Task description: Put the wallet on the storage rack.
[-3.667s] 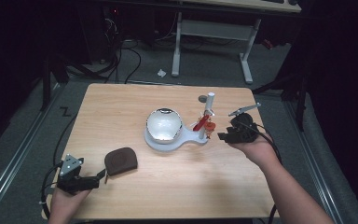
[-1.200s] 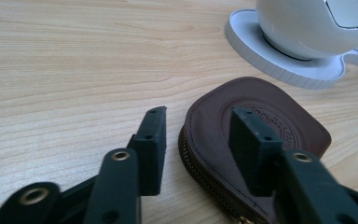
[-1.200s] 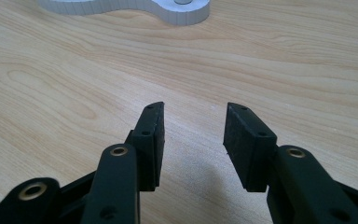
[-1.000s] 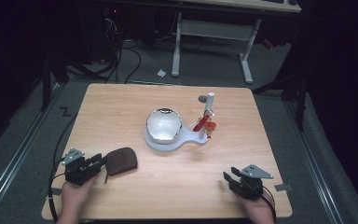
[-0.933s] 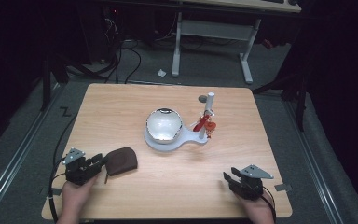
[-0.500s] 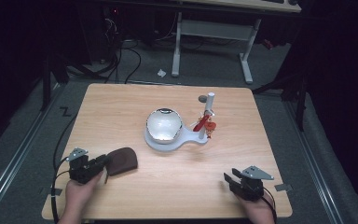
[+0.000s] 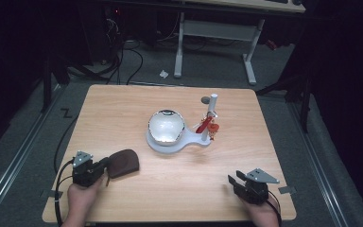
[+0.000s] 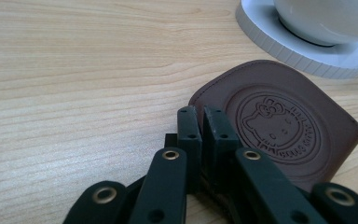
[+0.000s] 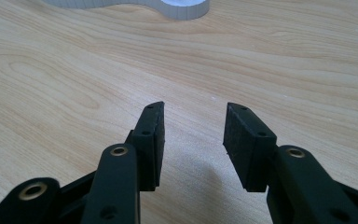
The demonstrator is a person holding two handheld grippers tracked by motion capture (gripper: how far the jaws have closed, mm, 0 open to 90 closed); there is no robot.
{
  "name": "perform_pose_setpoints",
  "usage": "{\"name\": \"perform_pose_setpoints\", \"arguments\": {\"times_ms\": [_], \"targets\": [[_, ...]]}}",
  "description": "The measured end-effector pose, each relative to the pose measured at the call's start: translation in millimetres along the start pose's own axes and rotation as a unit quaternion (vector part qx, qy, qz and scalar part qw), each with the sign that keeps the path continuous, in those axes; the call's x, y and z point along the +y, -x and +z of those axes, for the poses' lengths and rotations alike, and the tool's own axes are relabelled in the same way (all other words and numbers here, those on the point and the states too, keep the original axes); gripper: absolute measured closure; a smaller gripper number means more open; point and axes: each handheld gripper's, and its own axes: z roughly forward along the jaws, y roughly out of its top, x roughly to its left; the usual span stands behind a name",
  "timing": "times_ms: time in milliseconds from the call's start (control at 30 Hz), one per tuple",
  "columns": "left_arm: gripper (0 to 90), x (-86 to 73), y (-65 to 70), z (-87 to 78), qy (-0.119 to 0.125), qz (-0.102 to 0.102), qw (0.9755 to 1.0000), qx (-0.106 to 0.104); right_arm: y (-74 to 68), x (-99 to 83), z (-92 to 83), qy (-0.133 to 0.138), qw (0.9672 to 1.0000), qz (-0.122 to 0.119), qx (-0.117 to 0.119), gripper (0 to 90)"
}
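Note:
A brown leather pad (image 7: 123, 162) with an embossed cat emblem (image 8: 279, 128) lies flat near the table's front left. My left gripper (image 7: 104, 166) is shut, its tips (image 8: 204, 116) resting at the pad's near edge with nothing seen pinched between them. My right gripper (image 7: 234, 179) sits low over bare wood at the front right, open and with nothing in it (image 9: 193, 116). At mid-table a shiny silver bowl (image 7: 166, 126) sits on a white stand (image 7: 191, 144). A short post (image 7: 212, 106) on the stand carries a red trinket (image 7: 204, 126).
A small grey disc (image 7: 204, 100) lies behind the post. The stand's white rim (image 8: 303, 58) is just beyond the pad, and its end (image 9: 182, 9) lies ahead of the right gripper. Table edge (image 7: 170, 221) is close behind both hands. Desk legs and cables stand beyond the table.
The right gripper has come back from the stand's post to the front right edge. The left gripper has crept right until its tips meet the pad. The pad has not shifted.

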Motion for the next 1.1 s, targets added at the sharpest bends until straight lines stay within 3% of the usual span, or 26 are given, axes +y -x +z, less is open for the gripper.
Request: {"name": "perform_pose_setpoints", "arguments": {"times_ms": [233, 533, 667, 900, 1100], "targets": [[87.7, -2.2, -1.1, -12.0, 0.02, -0.016, 0.9995, -0.021, 2.0, -0.5, 0.5, 0.003, 1.0, -0.002, 0.002, 59.5], [88.1, 5.2, 15.5, -42.0, 0.08, 0.011, 0.9961, -0.035, 4.0, 1.0, -1.7, 0.011, 0.9999, -0.002, -0.002, 59.8], [88.2, 8.2, 25.8, -51.6, 0.105, 0.024, 0.9934, -0.04, 3.2, 1.8, -2.9, 0.014, 0.9999, -0.004, -0.003, 60.1], [88.3, 15.0, 37.9, -55.3, 0.124, 0.045, 0.9906, -0.038, 4.5, 2.3, -2.9, 0.017, 0.9998, -0.003, -0.004, 60.7], [88.3, 24.7, 44.6, -57.6, 0.138, 0.047, 0.9884, -0.042, 5.9, 2.1, -3.7, 0.017, 0.9998, 0.0, -0.005, 61.1]]}}
